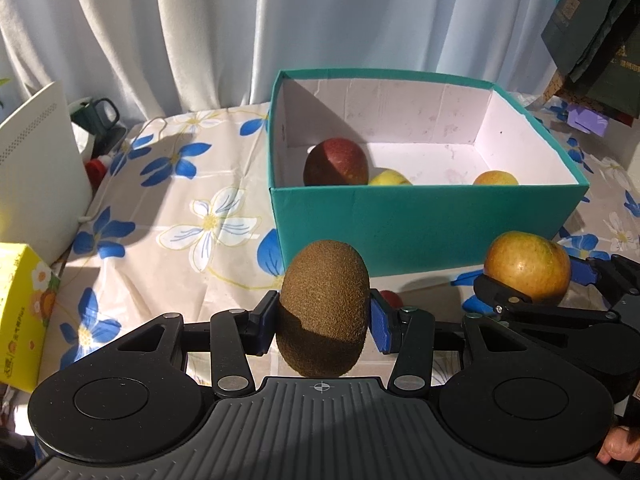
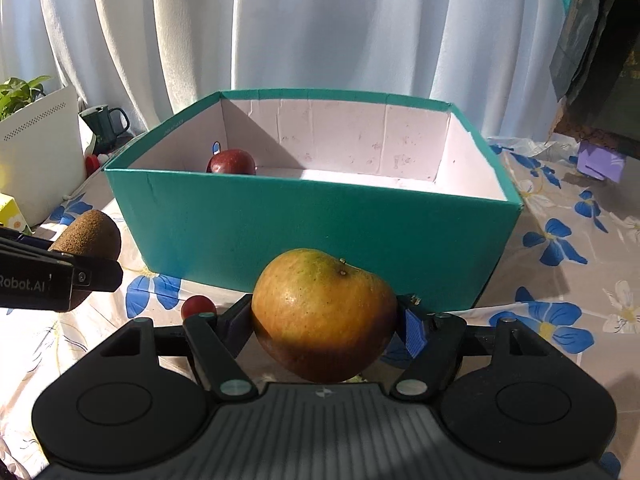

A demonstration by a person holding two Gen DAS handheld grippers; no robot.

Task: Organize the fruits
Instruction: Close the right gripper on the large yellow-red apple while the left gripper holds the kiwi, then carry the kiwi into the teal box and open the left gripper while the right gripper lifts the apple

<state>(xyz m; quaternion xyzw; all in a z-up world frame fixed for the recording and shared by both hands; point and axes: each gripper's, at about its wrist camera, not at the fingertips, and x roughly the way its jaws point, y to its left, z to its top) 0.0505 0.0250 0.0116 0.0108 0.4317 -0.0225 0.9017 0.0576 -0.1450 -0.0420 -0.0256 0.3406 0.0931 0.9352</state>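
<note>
My left gripper (image 1: 323, 322) is shut on a brown kiwi (image 1: 323, 304), held above the floral tablecloth just in front of the teal box (image 1: 400, 224). My right gripper (image 2: 325, 326) is shut on a yellow-orange apple (image 2: 324, 312), also in front of the teal box (image 2: 304, 236). The apple (image 1: 527, 266) and right gripper show at the right of the left wrist view; the kiwi (image 2: 90, 236) shows at the left of the right wrist view. Inside the box lie a red apple (image 1: 335, 162), a yellow fruit (image 1: 389, 178) and an orange-yellow fruit (image 1: 495, 178).
A small red fruit (image 2: 198, 306) lies on the cloth between the grippers. A white device (image 1: 36, 168), a green mug (image 1: 98, 116) and a yellow carton (image 1: 24, 312) stand at the left. Dark boxes (image 1: 592, 32) and a purple object (image 2: 600, 160) are at the back right. Curtains hang behind.
</note>
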